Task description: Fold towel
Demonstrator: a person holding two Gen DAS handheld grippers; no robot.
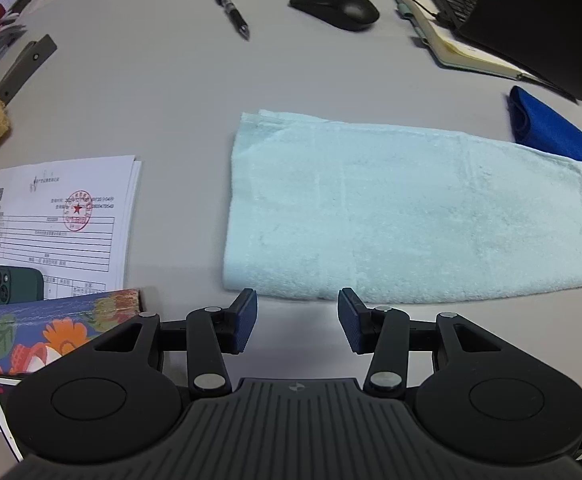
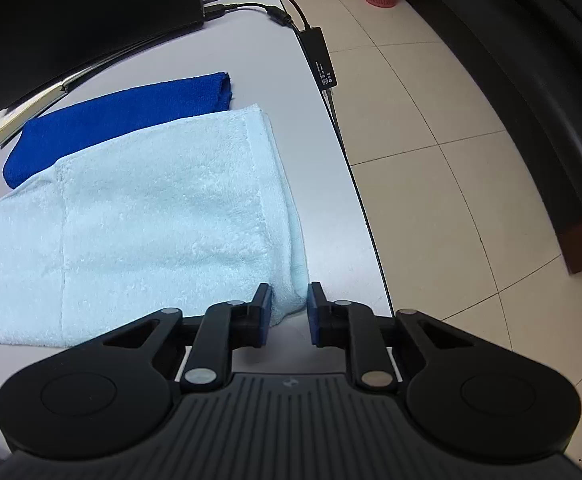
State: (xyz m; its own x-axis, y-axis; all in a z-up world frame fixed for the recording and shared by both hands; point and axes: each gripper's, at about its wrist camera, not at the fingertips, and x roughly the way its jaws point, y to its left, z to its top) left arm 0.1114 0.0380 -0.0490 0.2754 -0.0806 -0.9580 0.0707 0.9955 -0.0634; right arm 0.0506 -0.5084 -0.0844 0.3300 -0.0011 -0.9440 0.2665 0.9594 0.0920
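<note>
Two tools are seen over one pale aqua terry towel [image 1: 391, 216], which is laid flat on the grey worktop [image 1: 151, 92], already doubled lengthwise into a long band. Starting at the left: a stapled white form with a red stamp [image 1: 63, 224] is passed, with a dark green phone [image 1: 17, 286] and a flowered notebook [image 1: 55, 324] lying on it, all kept well apart from the cloth. Next, the left tool [image 1: 297, 320] is found hovering just short of the towel's near left corner, its blue pads spread with nothing between them; it is judged to be lined up so that corner can be taken. Further back, a black pen [image 1: 230, 6] and a black mouse [image 1: 335, 8] are left out of the working area. Moving right along the band, a folded royal-blue cloth [image 2: 123, 120] is seen touching the towel's far edge, beside an open notebook [image 2: 31, 110] tucked under a black laptop [image 2: 83, 16]. At the far right, the right tool [image 2: 289, 314] is set on the near right corner: the towel's thick folded edge is bunched between the pads, which are drawn close and appear to be pinching it. That corner lies near the worktop's edge, where a black cable [image 2: 355, 184] runs. With one corner gripped and the other not yet taken, a crosswise fold is judged to be the step in hand; both layers must be caught, or the band will be opened.
</note>
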